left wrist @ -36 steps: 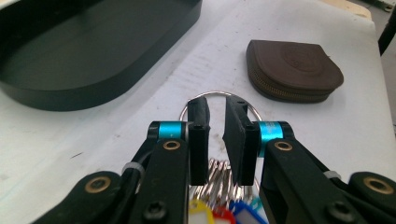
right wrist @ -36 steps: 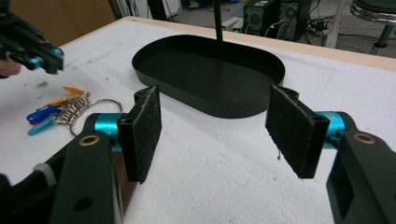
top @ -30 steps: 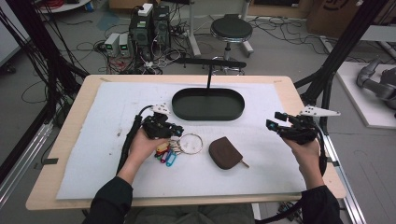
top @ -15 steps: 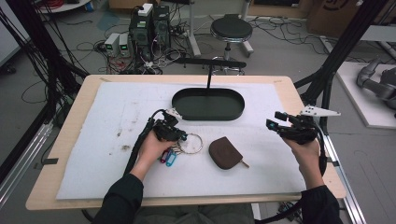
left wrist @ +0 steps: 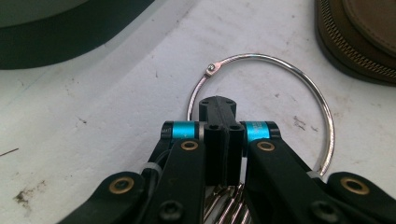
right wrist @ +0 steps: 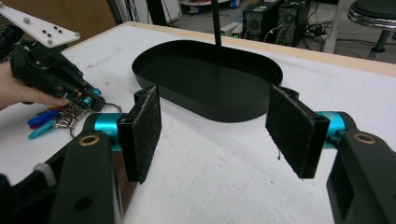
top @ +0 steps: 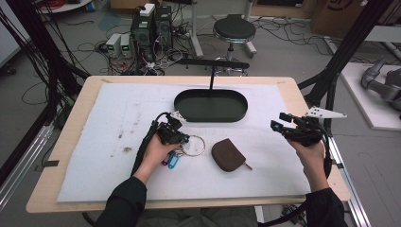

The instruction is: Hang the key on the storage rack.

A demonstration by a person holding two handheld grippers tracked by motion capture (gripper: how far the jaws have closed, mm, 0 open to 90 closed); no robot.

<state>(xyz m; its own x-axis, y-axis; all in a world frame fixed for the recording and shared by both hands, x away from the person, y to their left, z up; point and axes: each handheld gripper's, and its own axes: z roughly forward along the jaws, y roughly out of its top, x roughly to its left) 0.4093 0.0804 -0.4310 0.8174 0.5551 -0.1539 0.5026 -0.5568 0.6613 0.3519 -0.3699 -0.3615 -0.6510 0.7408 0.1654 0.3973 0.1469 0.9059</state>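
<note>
High view first: we see our left gripper lowered onto the white mat that covers the desk, just in front of the black oval tray. Its jaws have just been closing and now stand fully together. In the left gripper view they meet over the near side of the metal key ring, and the keys bunch up beneath them; whether the pads pinch the ring wire itself or the keys under it we cannot quite tell, since the jaws cover that spot. The rest of the ring lies flat on the mat, curving away beyond the jaw tips. Coloured key tags lie beside our left hand.

Just to the right of the ring lies a brown zipped pouch, near it but apart from it.

Our right gripper is held above the right part of the desk, well apart from the ring. In the right gripper view its jaws stand wide apart with nothing between the pads, and they look toward the tray.
</note>
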